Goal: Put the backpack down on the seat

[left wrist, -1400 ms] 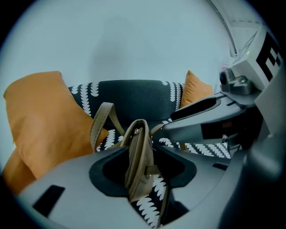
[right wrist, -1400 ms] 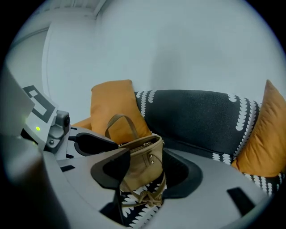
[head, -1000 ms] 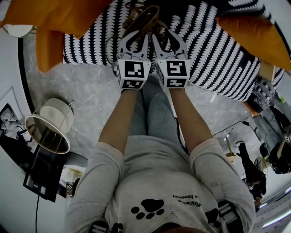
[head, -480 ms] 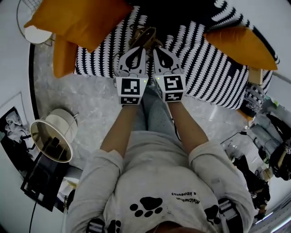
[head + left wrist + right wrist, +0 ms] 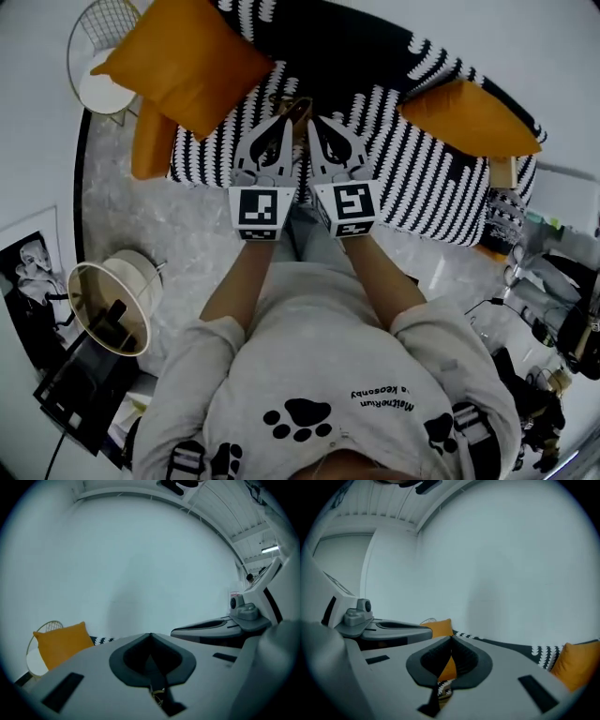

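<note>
Of the brown backpack [image 5: 299, 110] only a strip shows, between the two grippers in the head view; it lies on the black-and-white patterned seat [image 5: 412, 169], and the rest is hidden behind them. My left gripper [image 5: 284, 121] and right gripper [image 5: 316, 123] are held side by side above the seat's front edge. Both are shut, with nothing visibly between the pads. In the left gripper view the left gripper [image 5: 150, 635] points at the white wall. The right gripper [image 5: 451, 639] does the same in its own view.
Orange cushions lie at the seat's left [image 5: 183, 61] and right [image 5: 469, 117], and a third [image 5: 150, 141] hangs off the left front corner. A wire-framed stool [image 5: 94, 66] stands at the far left. A round lamp shade [image 5: 108, 305] stands on the marble floor [image 5: 197, 225].
Both grippers have drawn back and up from the backpack, which stays on the seat. The right jaws, wide open a second ago, have closed, and so have the left jaws.
</note>
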A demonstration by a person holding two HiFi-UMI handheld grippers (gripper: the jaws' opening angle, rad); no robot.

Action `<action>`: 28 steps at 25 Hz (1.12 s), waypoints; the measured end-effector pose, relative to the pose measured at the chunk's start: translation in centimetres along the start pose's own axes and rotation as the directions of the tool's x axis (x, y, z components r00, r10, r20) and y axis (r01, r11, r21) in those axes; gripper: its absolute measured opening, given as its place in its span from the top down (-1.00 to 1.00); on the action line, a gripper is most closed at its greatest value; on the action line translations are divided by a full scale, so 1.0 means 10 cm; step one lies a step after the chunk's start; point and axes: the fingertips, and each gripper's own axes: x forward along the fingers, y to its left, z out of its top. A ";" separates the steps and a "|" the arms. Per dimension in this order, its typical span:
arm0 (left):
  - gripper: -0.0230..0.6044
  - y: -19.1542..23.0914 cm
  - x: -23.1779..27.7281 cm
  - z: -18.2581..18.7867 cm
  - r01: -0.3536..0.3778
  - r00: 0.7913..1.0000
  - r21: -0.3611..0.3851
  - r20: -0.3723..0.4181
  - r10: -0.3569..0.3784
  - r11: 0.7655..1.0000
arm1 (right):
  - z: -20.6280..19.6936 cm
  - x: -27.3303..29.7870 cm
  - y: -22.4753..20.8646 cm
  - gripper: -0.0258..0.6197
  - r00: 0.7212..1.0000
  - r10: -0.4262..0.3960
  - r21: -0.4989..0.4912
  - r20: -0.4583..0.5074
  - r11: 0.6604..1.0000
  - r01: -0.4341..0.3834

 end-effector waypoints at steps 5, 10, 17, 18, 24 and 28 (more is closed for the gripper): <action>0.86 -0.09 -0.28 0.49 -0.007 0.998 0.013 0.062 0.006 1.000 | 0.52 -0.36 0.10 0.82 0.996 -0.001 -0.018 0.094 1.000 0.002; 0.86 -0.20 -0.60 0.92 -0.009 0.993 0.031 0.122 0.005 0.999 | 0.95 -0.64 0.19 0.82 0.986 0.005 -0.061 0.165 0.998 0.005; 0.86 -0.31 -0.89 1.12 0.011 0.989 0.044 0.145 -0.018 0.999 | 1.14 -0.96 0.31 0.82 0.983 0.037 -0.098 0.180 0.995 -0.020; 0.86 -0.33 -0.90 1.13 0.013 0.989 0.048 0.148 -0.020 0.999 | 1.15 -0.99 0.32 0.82 0.982 0.040 -0.096 0.182 0.995 -0.023; 0.86 -0.42 -0.98 1.16 0.010 0.987 0.072 0.160 -0.021 0.997 | 1.15 -1.06 0.32 0.82 0.984 0.048 -0.101 0.171 0.994 -0.031; 0.86 -0.42 -1.01 1.17 0.006 0.988 0.085 0.154 -0.019 0.996 | 1.17 -1.07 0.34 0.82 0.982 0.051 -0.097 0.181 0.995 -0.034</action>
